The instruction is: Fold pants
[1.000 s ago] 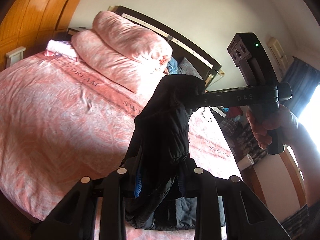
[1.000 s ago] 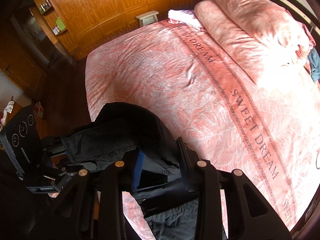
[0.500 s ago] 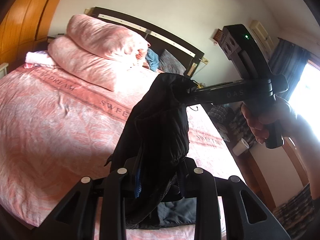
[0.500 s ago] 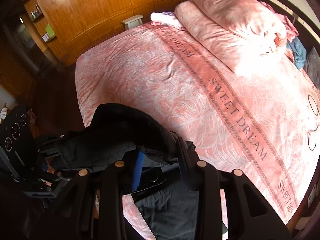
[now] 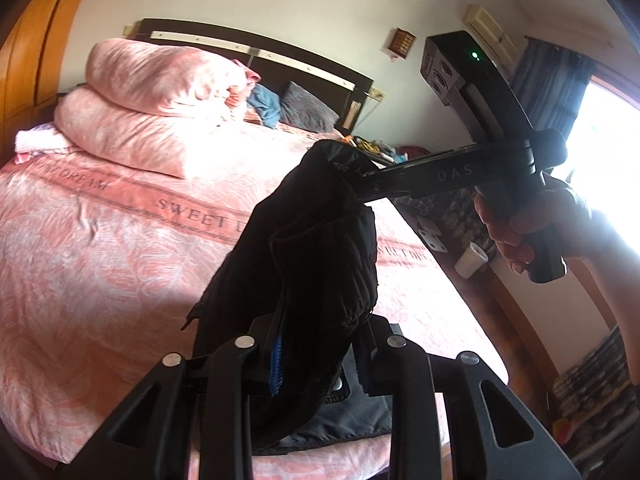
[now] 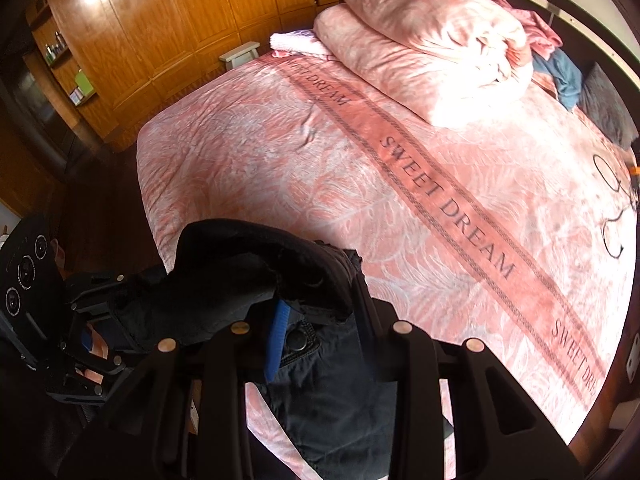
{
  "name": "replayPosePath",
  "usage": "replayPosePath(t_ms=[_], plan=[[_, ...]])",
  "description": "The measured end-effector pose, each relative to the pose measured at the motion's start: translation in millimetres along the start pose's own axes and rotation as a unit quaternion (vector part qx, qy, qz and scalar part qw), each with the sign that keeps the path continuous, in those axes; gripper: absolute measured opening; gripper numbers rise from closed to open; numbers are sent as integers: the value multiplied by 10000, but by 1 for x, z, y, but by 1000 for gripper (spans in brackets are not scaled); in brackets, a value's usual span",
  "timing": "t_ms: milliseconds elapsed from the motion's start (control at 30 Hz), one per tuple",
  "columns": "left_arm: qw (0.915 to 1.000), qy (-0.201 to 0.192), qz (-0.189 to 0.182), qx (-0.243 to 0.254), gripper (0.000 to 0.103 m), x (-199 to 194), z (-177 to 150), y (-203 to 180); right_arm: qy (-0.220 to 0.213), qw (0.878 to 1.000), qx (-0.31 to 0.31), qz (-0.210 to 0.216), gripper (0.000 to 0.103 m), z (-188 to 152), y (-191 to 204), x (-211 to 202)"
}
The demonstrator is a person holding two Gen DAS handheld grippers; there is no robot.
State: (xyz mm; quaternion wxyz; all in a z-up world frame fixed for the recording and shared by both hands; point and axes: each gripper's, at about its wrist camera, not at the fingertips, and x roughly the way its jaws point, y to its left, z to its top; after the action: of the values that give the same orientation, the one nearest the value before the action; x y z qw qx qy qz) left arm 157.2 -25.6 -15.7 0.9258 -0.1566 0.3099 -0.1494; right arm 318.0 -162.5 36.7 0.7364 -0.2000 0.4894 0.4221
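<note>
left tongs (image 5: 320,356): clamped on a bunched-up fold of the black pants (image 5: 316,264), fabric stuffed right between the pads, blue pad liner peeking out on one side

right tongs (image 6: 320,336): same deal, pinching the pants (image 6: 256,276) near the waistband, you can see the snap button just below the grip

right tongs from the left cam: (image 5: 352,174) biting the top edge of the pants, with the person's hand (image 5: 516,228) wrapped around the handle

left tongs from the right cam: (image 6: 120,312) off at the left edge, gripping the other end of the fabric

pants: held up in the air between both tongs, stretched in a thick rumpled band from one to the other, the rest hanging down so the lower part drapes onto the near edge of the bed (image 6: 280,168)

bed: pink bedspread with a "SWEET DREAM" stripe running across it

pillows (image 5: 160,100): two big pink ones stacked at the headboard end, well away from the pants

further out: wooden wardrobe (image 6: 168,20) along the far wall, blue curtain (image 5: 548,76) by a bright window
</note>
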Motion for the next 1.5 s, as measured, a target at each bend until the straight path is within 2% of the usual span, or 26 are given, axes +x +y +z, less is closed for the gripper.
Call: replayPosePath(t_ms=[667,1067,1500], plan=[[9959,475,-314,696,27,50,-25,-79,-133,9985,513,-123,30,-88,-55,-25],[9900,829,-483,1030,27,86,-46,-114,-71,9962,846,-192,30,-138,-88,-23],[9841,1137,-458,1283,27,120,-66,-139,-53,9944,1044,-167,29,-175,-115,-12]])
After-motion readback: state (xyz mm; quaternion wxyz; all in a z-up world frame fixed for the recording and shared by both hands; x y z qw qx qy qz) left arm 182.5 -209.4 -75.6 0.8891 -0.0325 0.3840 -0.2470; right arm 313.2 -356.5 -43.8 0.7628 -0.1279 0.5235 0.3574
